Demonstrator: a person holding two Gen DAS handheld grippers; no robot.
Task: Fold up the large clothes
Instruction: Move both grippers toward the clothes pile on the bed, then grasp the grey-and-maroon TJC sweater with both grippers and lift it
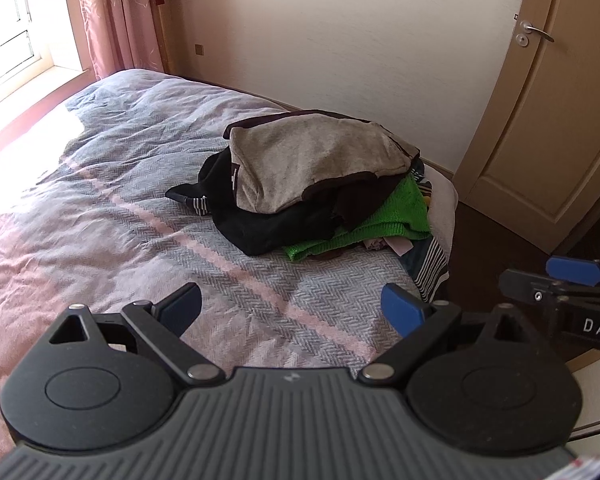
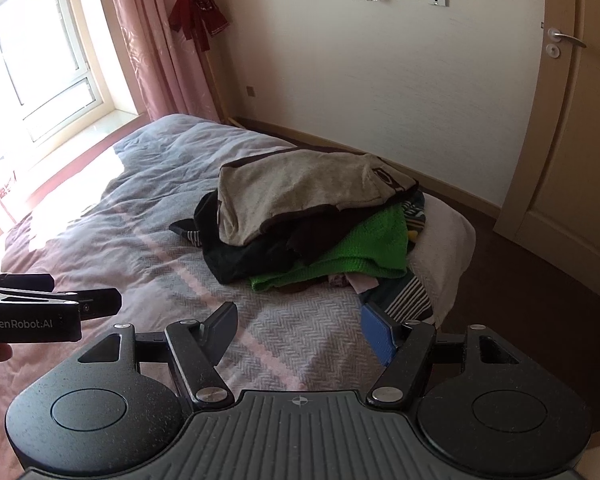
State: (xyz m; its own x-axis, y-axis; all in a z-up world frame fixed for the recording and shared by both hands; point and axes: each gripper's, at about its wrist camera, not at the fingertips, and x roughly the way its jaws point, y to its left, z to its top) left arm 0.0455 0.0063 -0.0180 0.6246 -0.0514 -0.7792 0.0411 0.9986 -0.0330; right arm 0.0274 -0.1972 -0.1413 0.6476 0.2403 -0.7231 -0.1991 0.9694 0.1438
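Left gripper (image 1: 292, 310), right gripper (image 2: 300, 332): 2 tools, jaws spread wide, nothing held, above grey-and-pink herringbone bedspread (image 1: 100, 208). Heaped clothes pile, grey-brown garment topmost (image 1: 312, 164), near bed's far corner.

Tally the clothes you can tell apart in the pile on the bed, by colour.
Grey top: 1
Black garment: 1
Green knit: 1
Striped garment: 1
White item: 1
Total: 5 told apart; smaller scraps underneath cannot be counted.
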